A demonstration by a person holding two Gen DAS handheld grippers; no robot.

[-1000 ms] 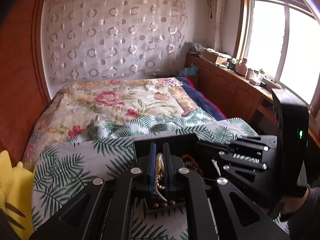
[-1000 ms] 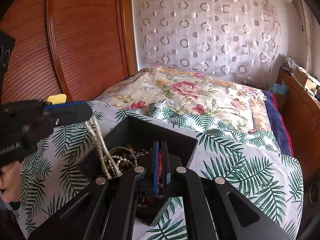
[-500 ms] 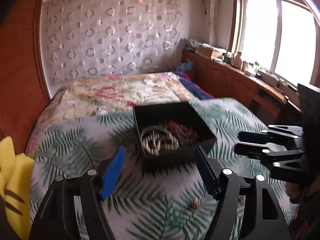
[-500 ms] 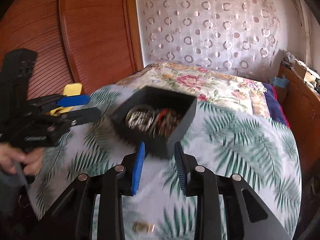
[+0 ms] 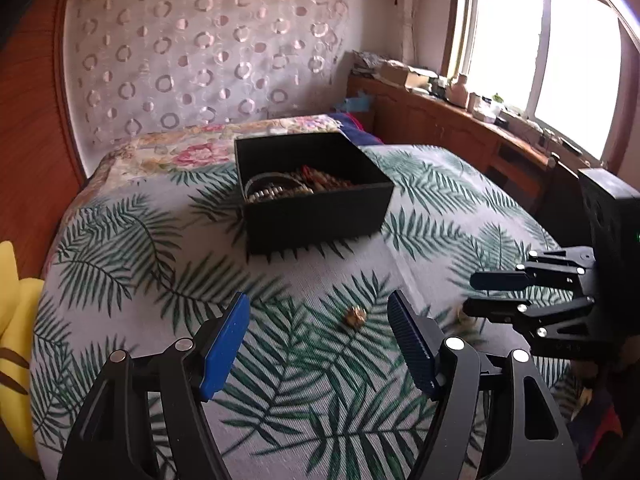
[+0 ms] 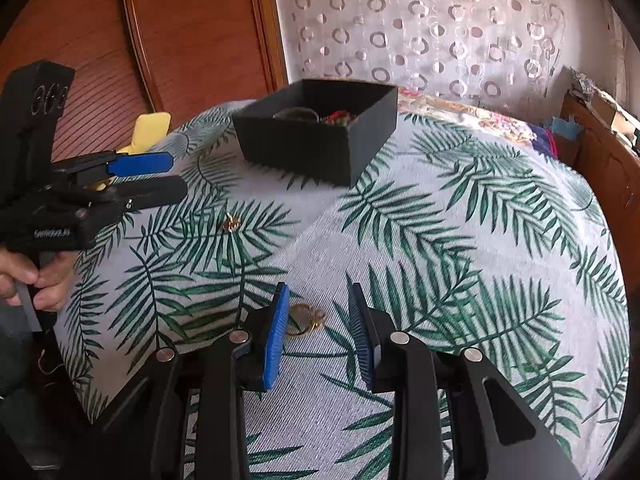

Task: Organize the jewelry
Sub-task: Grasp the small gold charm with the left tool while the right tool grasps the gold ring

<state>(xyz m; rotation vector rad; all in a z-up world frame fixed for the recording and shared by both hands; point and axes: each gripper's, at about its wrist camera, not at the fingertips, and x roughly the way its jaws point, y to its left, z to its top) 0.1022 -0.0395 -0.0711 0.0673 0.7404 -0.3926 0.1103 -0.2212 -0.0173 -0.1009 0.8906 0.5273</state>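
- Black box (image 5: 316, 216): stands on the palm-leaf bedspread (image 5: 132, 264) of the bed, open at the top, with bead strands and chains (image 5: 288, 188) heaped inside; it serves as the collecting place, so it sits at the far side of the working area, within reach of both hands
- Small gold piece (image 5: 355, 317): lies loose on the bedspread, well apart from the box and just ahead of the left gripper (image 5: 318, 340); its kind is too small to tell
- Left gripper: jaws have just been opening and now stand wide apart with nothing between the pads, tilted down toward the small gold piece, judged to be lining up a pick
- Gold ring-shaped piece (image 6: 306, 318): lies flat on the bedspread between the fingertips of the right gripper (image 6: 318, 324), nearer the left pad; whether any pad touches it cannot be told
- Right gripper: jaws have just been opening to a narrow gap and grip nothing yet; the narrow spread suits a thin, flat item that needs pinching by its edge
- A hand (image 6: 38, 280) works the trigger of the left tool, seen from the right wrist view
- Judged risk: soft fabric may bunch under the pads as they shut
- A yellow soft toy (image 5: 16, 320) lies at the bed's edge, apart from the task
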